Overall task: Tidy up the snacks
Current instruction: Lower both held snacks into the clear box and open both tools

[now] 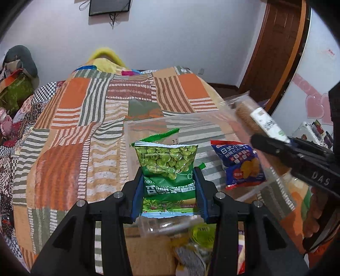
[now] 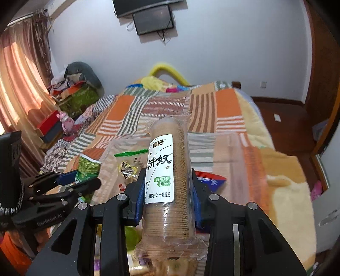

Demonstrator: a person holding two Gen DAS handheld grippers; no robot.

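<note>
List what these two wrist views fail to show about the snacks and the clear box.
- Loose snacks under the left gripper, left wrist view: covered by the green pea packet and the fingers; kinds unreadable.
- Blue biscuit packet, right wrist view: mostly behind the cracker roll in the right gripper.
- Clear box: near wall blurred in both views, rim hard to trace.
- Cracker roll's far end, left wrist view: motion-blurred.

A bed (image 2: 212,106) under a patchwork quilt of orange and striped squares filled the room. Behind it stood a pale wall (image 2: 233,53) bearing a dark screen (image 2: 153,20). Sunlit reddish curtains (image 2: 23,89) hung on one side, and a brown wooden door (image 1: 274,46) stood on the other.
</note>
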